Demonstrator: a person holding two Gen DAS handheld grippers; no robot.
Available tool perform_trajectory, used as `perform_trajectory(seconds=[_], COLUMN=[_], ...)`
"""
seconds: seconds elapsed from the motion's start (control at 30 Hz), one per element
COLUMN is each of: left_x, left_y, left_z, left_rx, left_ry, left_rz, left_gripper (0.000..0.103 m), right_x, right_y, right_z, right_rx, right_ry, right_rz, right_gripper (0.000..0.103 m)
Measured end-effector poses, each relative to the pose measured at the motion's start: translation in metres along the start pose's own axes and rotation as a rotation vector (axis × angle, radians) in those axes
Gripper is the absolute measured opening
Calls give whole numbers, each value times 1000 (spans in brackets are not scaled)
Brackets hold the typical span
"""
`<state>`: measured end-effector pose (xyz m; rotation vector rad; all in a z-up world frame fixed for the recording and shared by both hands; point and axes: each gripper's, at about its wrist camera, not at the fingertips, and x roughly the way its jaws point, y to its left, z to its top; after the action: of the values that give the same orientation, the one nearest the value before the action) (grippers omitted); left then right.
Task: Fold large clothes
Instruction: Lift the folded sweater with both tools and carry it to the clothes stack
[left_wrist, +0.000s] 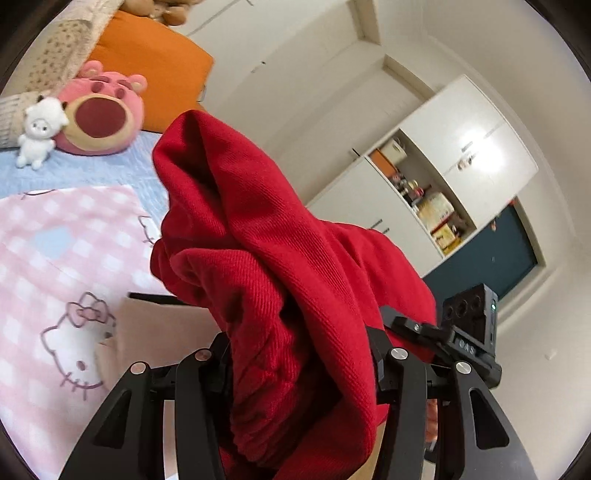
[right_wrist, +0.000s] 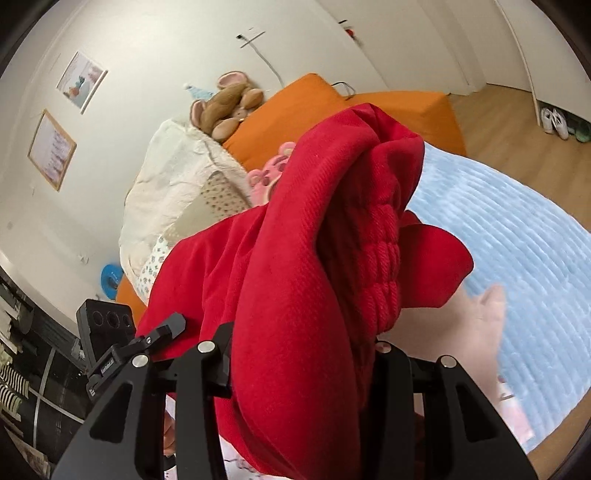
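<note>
Pale blue quilted bedspread (right_wrist: 517, 236) covers the bed, a pink checked Hello Kitty blanket (left_wrist: 55, 266) on it near the pink bear plush (left_wrist: 99, 114). Beyond the bed's far edge lies bare wooden floor (right_wrist: 517, 122). The red garment (left_wrist: 280, 258) hangs bunched above the bedspread, clamped in both left gripper (left_wrist: 299, 365) and right gripper (right_wrist: 299, 365).

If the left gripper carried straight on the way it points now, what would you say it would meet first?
Most likely nothing new: the red garment bunched in the left gripper fills the view ahead. Past the cloth, the line seems to lead toward the white wall near the cupboard, though depth is unclear.
</note>
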<state>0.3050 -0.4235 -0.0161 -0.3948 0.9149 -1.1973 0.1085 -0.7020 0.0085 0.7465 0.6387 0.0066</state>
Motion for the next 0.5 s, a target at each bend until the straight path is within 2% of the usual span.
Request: perform_trajectory(seconds=[0.13,0.27,0.33,0.37,0.4,0.47,0.5], left_x=[29,54,62,63,66,68,66], left_y=[24,69,96,105,110,104,102], left_z=[-25,-55,-67,-71,-74,-75,-74], left_rx=[-5,-51,-93,-109,-108,-54,-24], left_ry=[11,65,72,76,91,114,125], left_rz=[27,72,77,47,23,54,70], left_gripper=[53,54,58,61,64,69,72], right_x=[24,59,64,65,66,65,63], right_y=[-45,-86,-119,-129,-140,-142,-142], right_z=[-12,-26,-36,-40,-44,-46,-46], right_rx=[10,27,91,120,140,111,93], right_ry=[11,67,59,56,58,72,92], right_rz=[39,2,50,89,134,130,117], right_gripper=[41,42,42,44,44,54,55])
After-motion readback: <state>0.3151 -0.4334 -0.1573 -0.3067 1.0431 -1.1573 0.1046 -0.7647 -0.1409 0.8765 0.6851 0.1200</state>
